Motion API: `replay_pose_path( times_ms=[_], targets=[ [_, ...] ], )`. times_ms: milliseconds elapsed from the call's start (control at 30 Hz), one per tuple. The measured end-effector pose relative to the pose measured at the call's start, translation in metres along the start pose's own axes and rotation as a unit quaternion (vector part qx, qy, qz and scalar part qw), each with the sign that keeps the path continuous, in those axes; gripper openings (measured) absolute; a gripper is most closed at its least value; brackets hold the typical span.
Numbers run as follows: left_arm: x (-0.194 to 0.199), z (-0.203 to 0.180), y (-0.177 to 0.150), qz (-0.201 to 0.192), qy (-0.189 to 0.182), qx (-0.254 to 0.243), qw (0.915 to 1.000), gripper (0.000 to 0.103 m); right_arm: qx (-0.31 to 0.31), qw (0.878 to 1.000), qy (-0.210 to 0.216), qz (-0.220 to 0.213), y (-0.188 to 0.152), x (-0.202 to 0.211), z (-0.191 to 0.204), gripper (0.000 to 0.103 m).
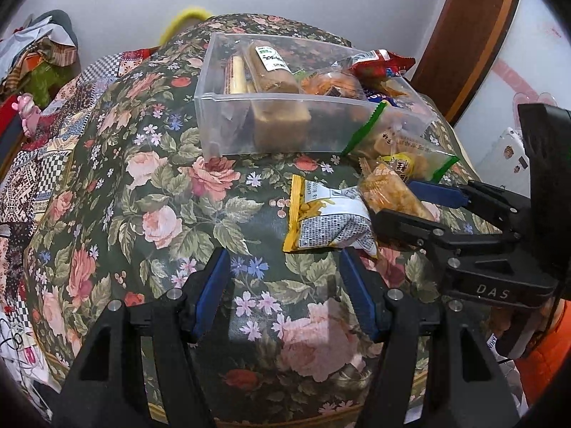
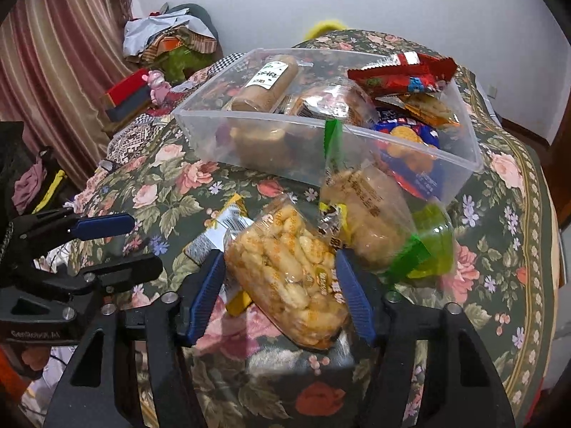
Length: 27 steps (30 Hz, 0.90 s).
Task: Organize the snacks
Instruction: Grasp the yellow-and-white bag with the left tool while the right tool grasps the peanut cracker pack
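Observation:
A clear plastic bin stands on the floral table and holds several snack packs. My left gripper is open and empty, just short of a yellow and white snack pack lying on the cloth. My right gripper is open around a clear bag of orange-yellow puffed snacks, with a pad on either side; this bag also shows in the left wrist view. A green-edged bag of pale snacks leans against the bin's front wall. A green jelly cup sits beside it.
The floral tablecloth covers a rounded table. A quilt and piled clothes lie beyond the left edge. A curtain hangs at the left, a wooden door frame at the right.

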<state>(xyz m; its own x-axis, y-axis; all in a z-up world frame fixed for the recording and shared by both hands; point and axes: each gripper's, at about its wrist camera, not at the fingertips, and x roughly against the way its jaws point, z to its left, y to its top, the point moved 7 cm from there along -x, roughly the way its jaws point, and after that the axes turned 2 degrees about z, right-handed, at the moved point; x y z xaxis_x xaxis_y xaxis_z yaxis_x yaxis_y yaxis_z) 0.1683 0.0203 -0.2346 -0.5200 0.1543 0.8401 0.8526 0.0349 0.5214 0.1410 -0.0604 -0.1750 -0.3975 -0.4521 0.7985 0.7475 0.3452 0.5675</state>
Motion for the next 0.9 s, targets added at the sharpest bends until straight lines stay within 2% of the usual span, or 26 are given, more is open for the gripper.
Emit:
replay_pose_path(
  times_ms=[300,367,433,567,733,833,900],
  targets=[
    [-0.003,-0.013,0.003,0.005,-0.01,-0.009,0.9999,0.064,-0.002,1.0,-0.011,0.001,-0.015,0.015,-0.003,0.056],
    [-0.007,-0.02,0.007,0.008,-0.017,-0.013,0.9997,0.068,-0.01,1.0,-0.011,0.002,-0.021,0.023,-0.009,0.056],
    [-0.012,-0.026,0.012,0.009,-0.021,-0.014,0.9996,0.077,-0.015,1.0,-0.021,0.003,-0.024,0.027,-0.014,0.056],
    [-0.027,-0.041,0.022,0.015,-0.031,-0.023,0.9991,0.078,-0.026,0.999,-0.037,0.005,-0.031,0.036,-0.027,0.057],
    [-0.058,-0.047,0.024,0.033,0.017,-0.044,0.9983,0.078,-0.033,0.998,-0.043,0.004,-0.032,0.041,-0.034,0.058],
    [-0.063,-0.046,0.021,0.024,0.026,-0.052,0.998,0.077,-0.03,0.999,-0.045,0.002,-0.031,0.043,-0.035,0.07],
    [-0.061,-0.046,0.018,0.015,0.024,-0.057,0.998,0.071,-0.026,0.998,-0.054,0.001,-0.031,0.043,-0.038,0.074]
  ],
)
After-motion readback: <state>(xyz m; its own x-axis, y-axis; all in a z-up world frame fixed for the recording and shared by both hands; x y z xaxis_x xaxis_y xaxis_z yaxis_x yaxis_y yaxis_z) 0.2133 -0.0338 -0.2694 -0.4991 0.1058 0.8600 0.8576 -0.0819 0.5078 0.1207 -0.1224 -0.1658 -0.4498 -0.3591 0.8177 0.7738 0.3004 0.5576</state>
